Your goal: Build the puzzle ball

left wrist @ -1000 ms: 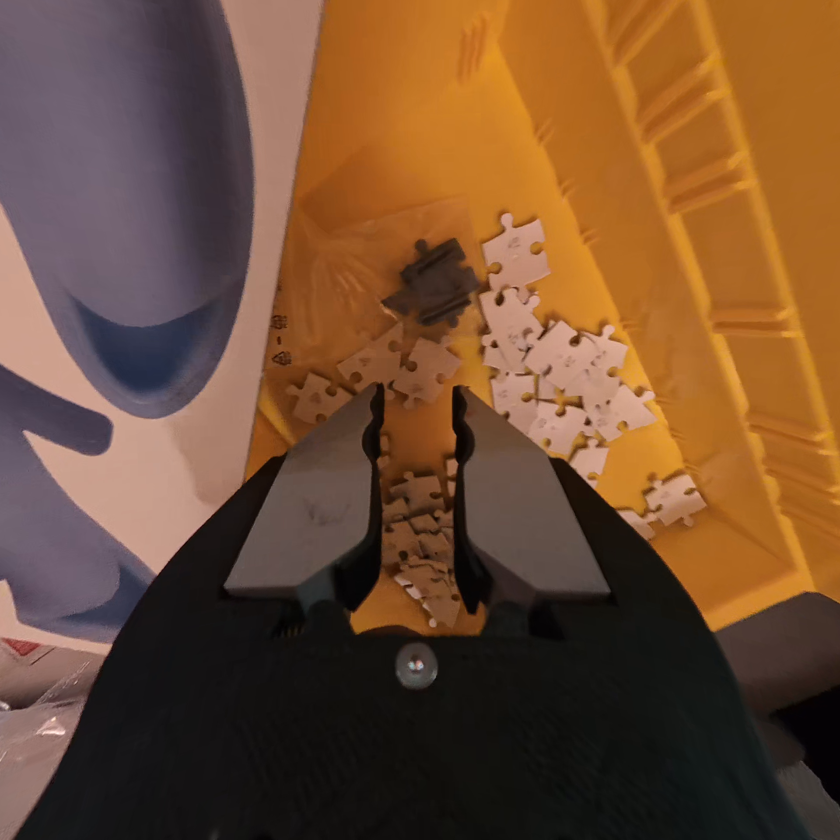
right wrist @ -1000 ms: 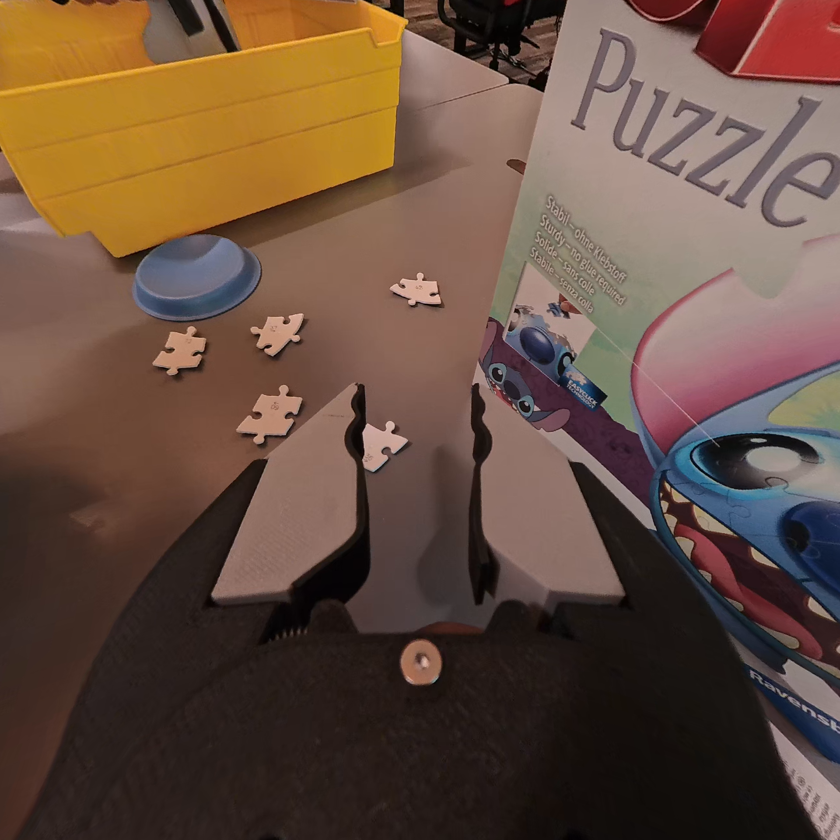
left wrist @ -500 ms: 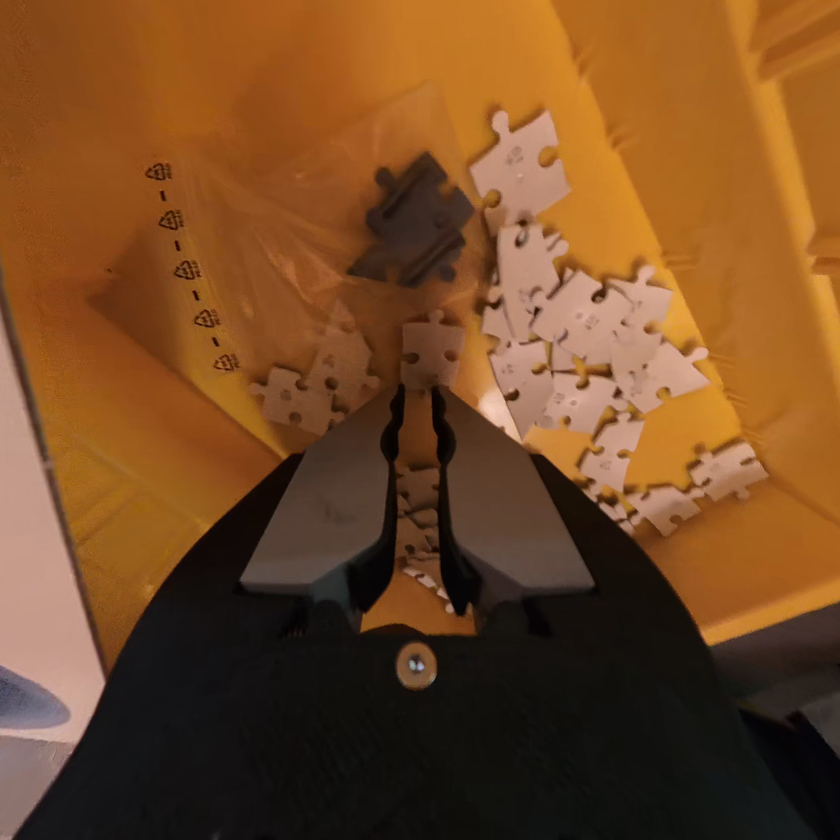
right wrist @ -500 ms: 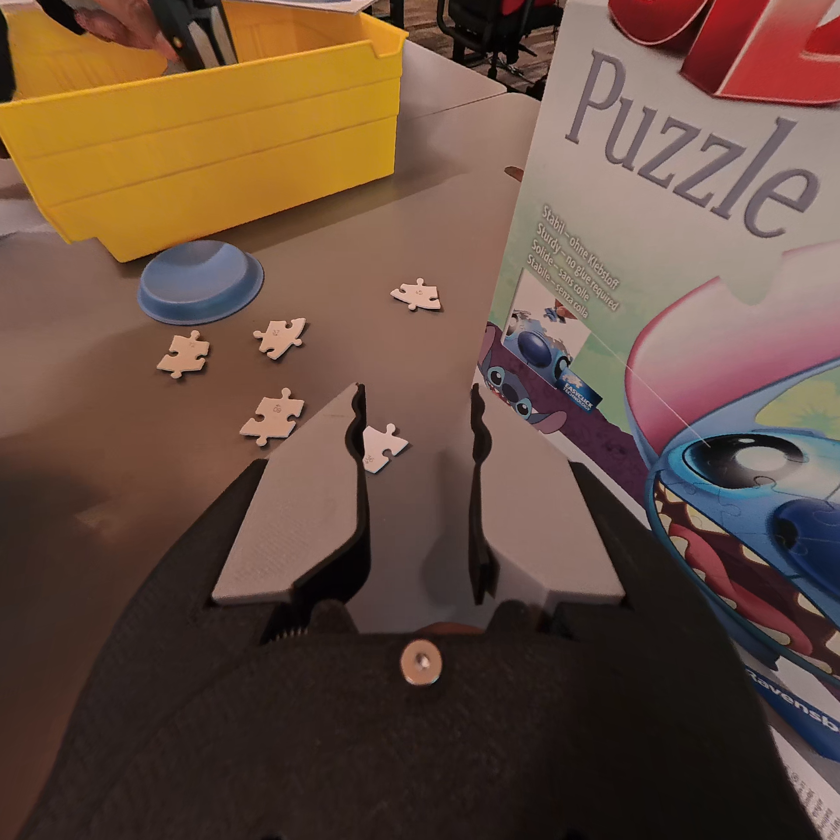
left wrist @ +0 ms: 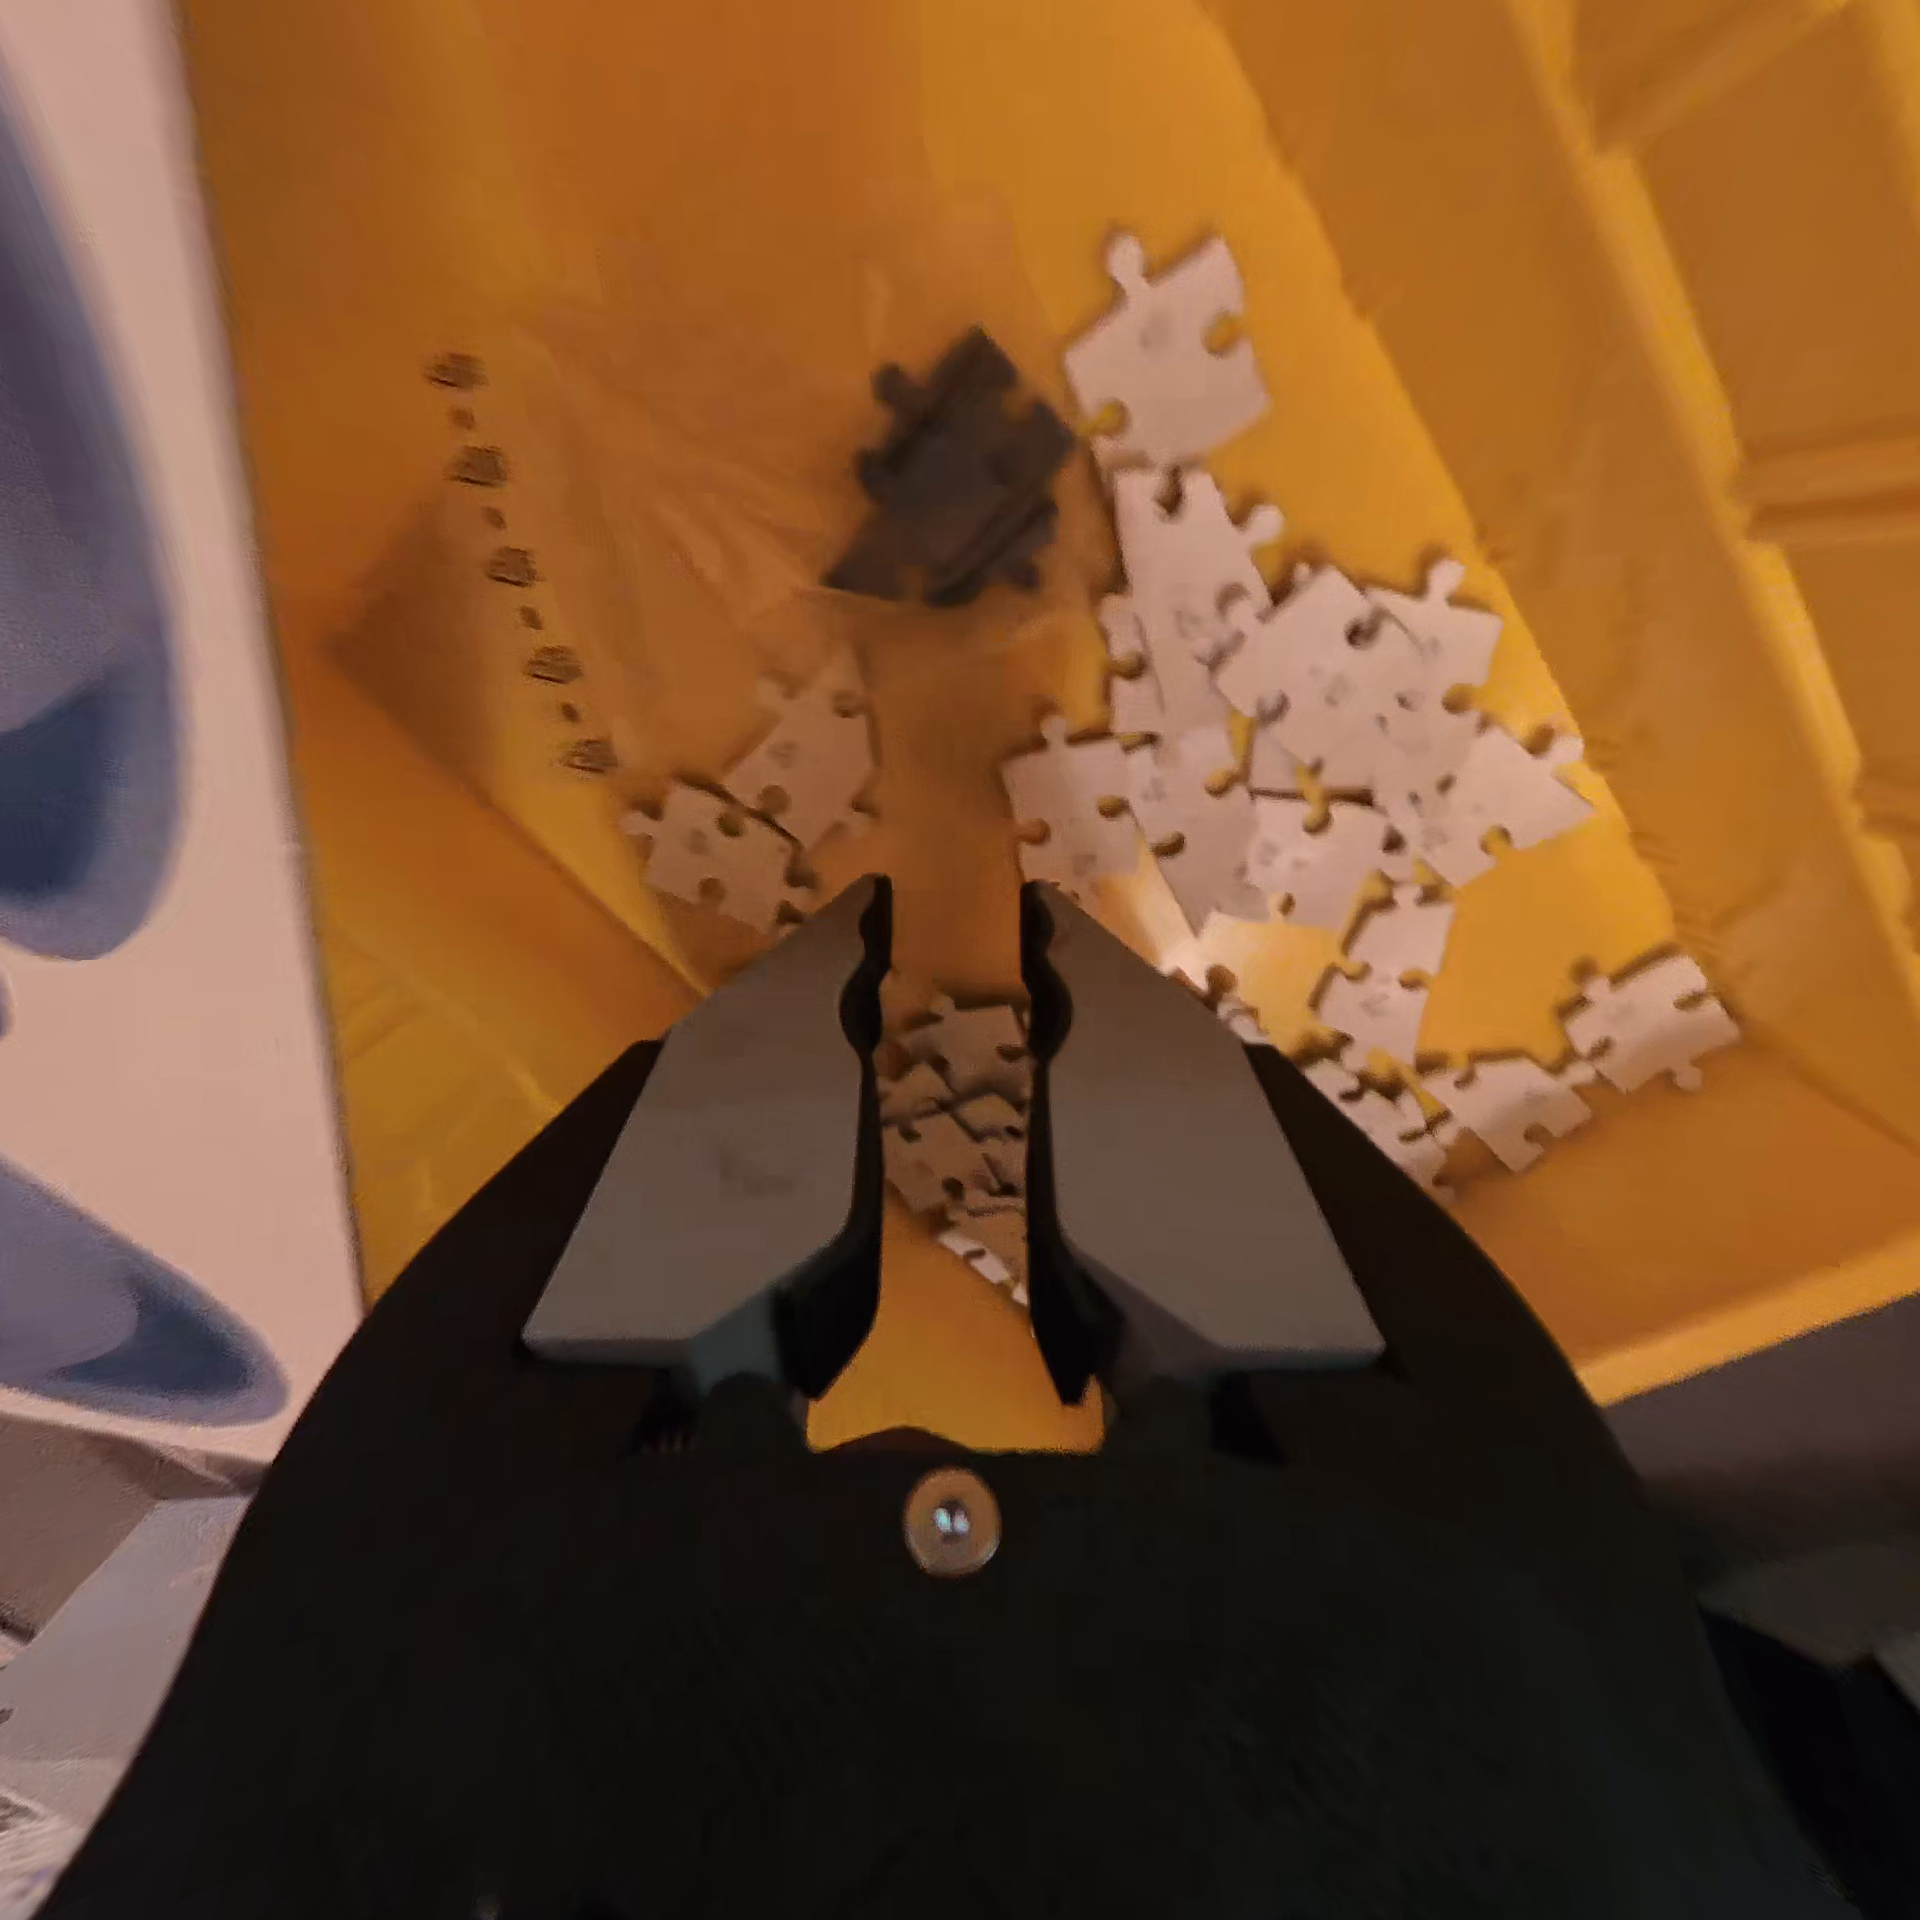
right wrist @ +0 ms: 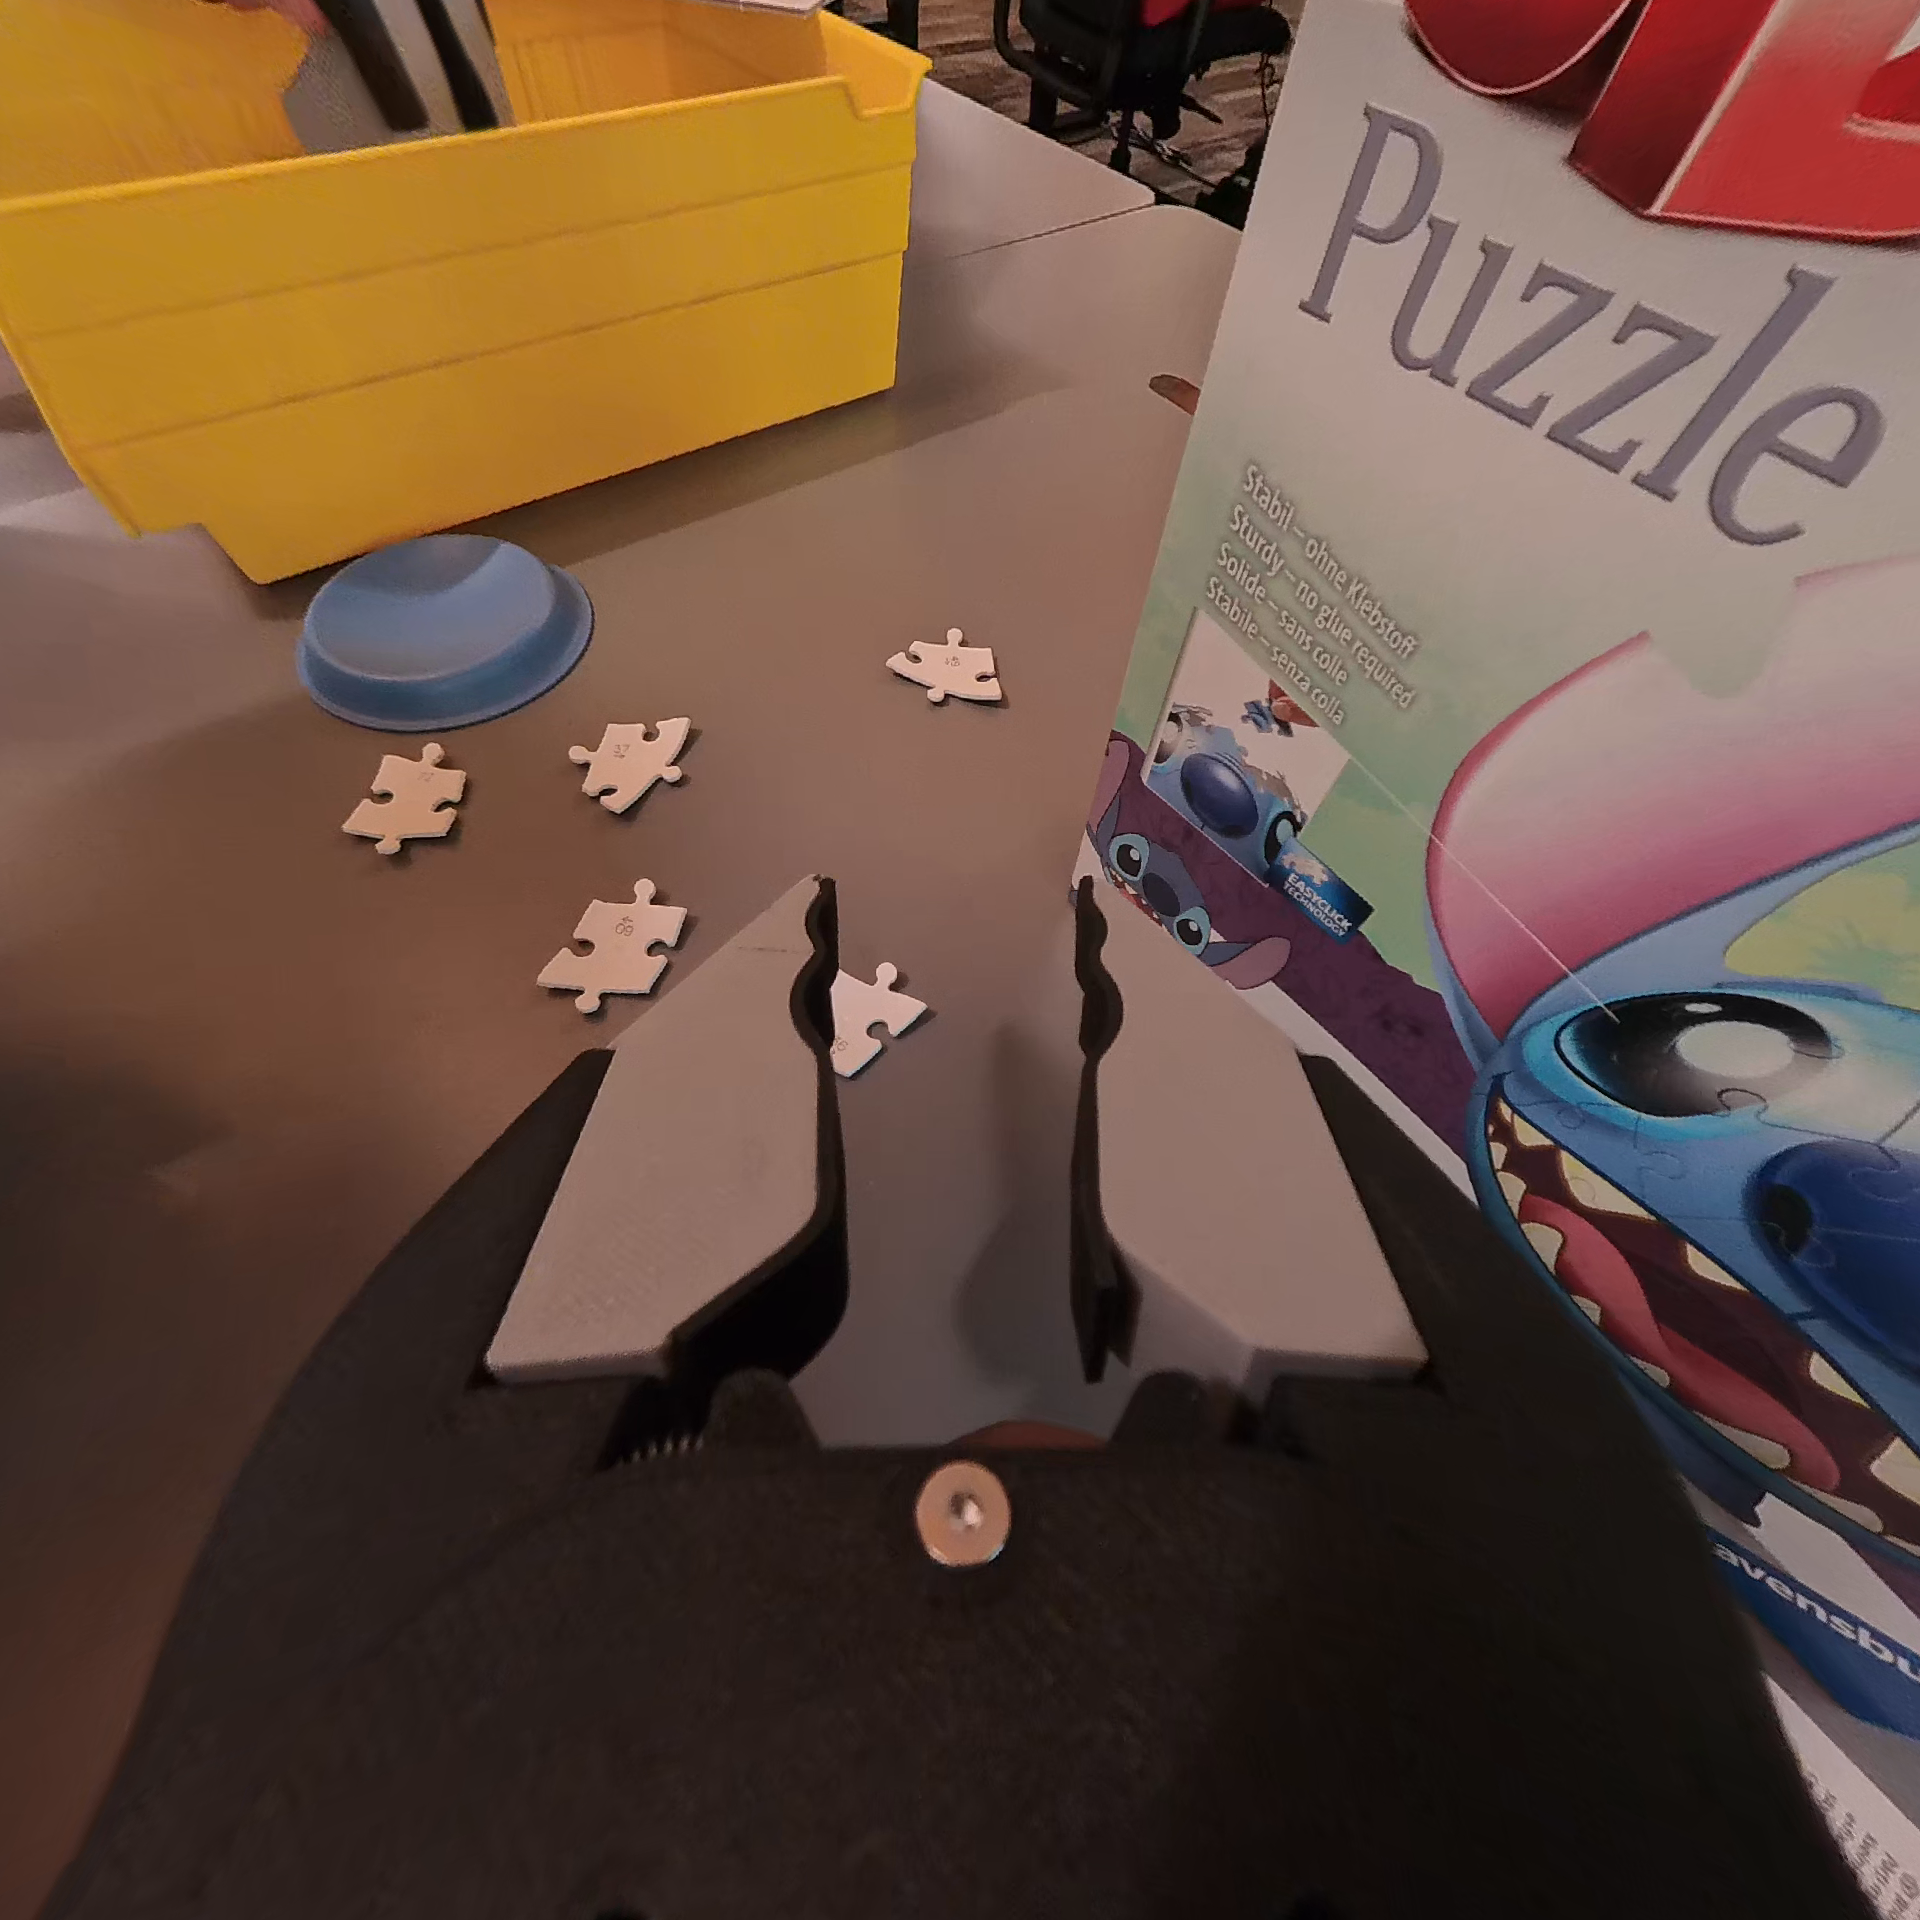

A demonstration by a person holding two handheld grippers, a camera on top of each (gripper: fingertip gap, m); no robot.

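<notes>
My left gripper [left wrist: 956, 899] is open and empty inside the yellow bin [left wrist: 1558, 520], just above its floor. Several white puzzle pieces [left wrist: 1320, 748] lie in a heap to the right of its tips, two more pieces [left wrist: 769, 810] lie to the left, and some show between the jaws. A stack of dark grey pieces [left wrist: 956, 488] lies farther ahead. My right gripper [right wrist: 951, 904] is open and empty above the grey table [right wrist: 208, 1039]. One white piece [right wrist: 878, 1013] lies partly behind its left finger [right wrist: 707, 1122]. Several other pieces [right wrist: 613, 945] lie nearby.
A blue round base [right wrist: 447, 634] sits before the yellow bin [right wrist: 468, 312], where the left gripper [right wrist: 405, 62] shows. The tall puzzle box [right wrist: 1558, 623] stands close on the right. A clear plastic bag [left wrist: 623, 540] lies in the bin. A white and blue printed surface [left wrist: 104, 623] borders it. The tips of one gripper are about 40 centimeters away from the tips of the other. Both grippers' tips are roughly 20 centimeters from the blue round base [right wrist: 447, 634].
My left gripper's jaws narrowed by a piece at their tips, then widened again without it. The view drew back and the printed surface reappeared at left. The right gripper has barely moved.
</notes>
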